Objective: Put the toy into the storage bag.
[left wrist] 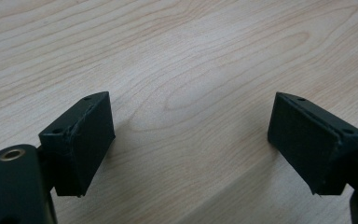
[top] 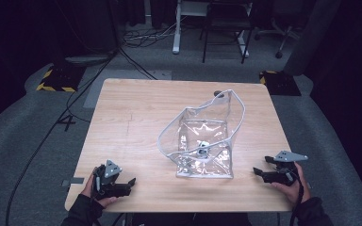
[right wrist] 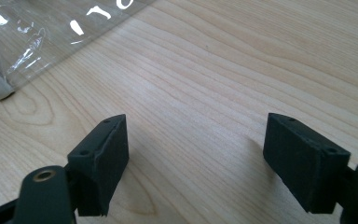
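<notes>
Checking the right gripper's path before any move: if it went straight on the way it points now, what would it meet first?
Probably the clear plastic bag, near its bottom corner. The right gripper, jaws open, points left across bare table toward it.

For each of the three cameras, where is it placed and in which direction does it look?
High view: above the person's side, looking forward and down on the table with a clear bag; both hands, left gripper and right gripper show.
Left gripper view: on the left gripper, looking along its open jaws at bare wood.
Right gripper view: on the right gripper, looking along its open jaws at wood and a corner of the bag.
Shared: the high view and right gripper view both show the bag.
</notes>
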The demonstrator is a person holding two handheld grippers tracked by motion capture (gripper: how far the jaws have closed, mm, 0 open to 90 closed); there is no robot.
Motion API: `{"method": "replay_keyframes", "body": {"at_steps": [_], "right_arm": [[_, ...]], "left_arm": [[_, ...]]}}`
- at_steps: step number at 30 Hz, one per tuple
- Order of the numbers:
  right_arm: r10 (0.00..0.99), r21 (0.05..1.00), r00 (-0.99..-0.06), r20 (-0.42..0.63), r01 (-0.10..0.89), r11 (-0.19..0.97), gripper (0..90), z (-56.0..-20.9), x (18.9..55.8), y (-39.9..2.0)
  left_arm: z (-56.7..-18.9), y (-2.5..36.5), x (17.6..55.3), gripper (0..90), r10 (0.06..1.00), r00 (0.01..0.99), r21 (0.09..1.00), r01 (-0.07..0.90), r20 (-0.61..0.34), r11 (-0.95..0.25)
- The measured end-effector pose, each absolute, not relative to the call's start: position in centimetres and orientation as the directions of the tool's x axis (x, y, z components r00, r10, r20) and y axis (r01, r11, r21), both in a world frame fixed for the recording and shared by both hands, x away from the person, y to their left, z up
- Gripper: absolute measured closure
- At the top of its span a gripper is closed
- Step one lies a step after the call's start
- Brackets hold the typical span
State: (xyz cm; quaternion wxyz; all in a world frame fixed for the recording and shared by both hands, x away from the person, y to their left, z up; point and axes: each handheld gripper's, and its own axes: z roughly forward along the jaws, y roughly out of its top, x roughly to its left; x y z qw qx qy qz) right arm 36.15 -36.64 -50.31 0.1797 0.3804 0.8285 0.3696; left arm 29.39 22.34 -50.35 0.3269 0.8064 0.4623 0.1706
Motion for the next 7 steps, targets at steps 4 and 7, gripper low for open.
{"method": "replay_keyframes", "body": {"at_steps": [4, 7], "right_arm": [[0.764, 0.748, -0.645, -0.014, 0.5, 0.436, 22.5, -50.29, 36.13, -36.63], [0.763, 0.749, -0.646, -0.014, 0.499, 0.436, 22.5, -50.3, 36.14, -36.64]], "left_arm": [[-50.33, 22.34, 29.43, 14.8, 0.855, 0.518, 0.683, 0.634, -0.027, -0.363], [-50.3, 22.35, 29.47, 14.6, 0.854, 0.52, 0.68, 0.636, -0.028, -0.365]]}}
